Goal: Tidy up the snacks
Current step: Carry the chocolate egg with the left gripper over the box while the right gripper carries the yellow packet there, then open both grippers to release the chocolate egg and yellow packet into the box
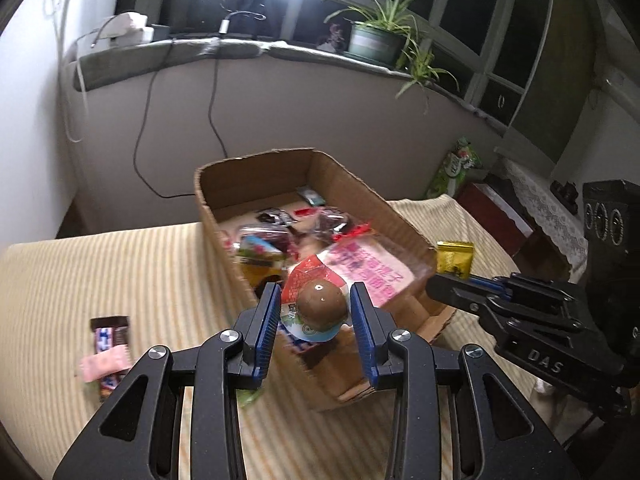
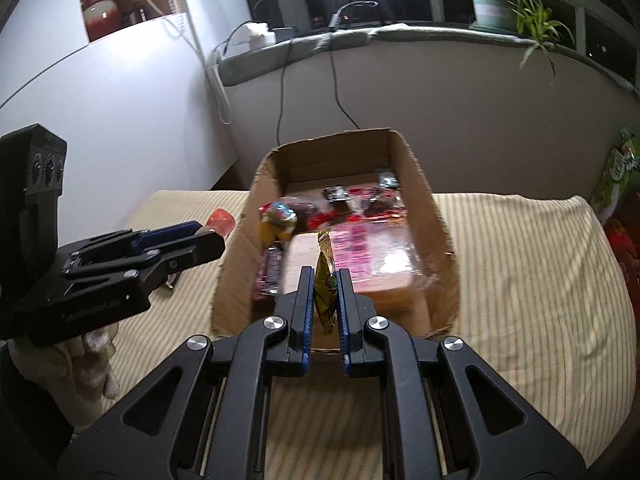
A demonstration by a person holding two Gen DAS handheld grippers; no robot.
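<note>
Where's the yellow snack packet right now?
The yellow snack packet is clamped in the right hand-held gripper, hanging above the near end of the cardboard box; the left wrist view shows it at the box's right edge.

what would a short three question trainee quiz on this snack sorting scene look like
1. True or false: the left gripper holds a round brown egg-shaped snack in a red and white wrapper.
2. What does the right gripper hold? A) a thin yellow-gold foil packet B) a green apple C) a glass jar
3. Where do the dark chocolate bar and the small pink wrapped candy lie?

Key:
1. True.
2. A.
3. On the striped yellow cloth, outside the open brown cardboard box, on its left in the left wrist view.
</note>
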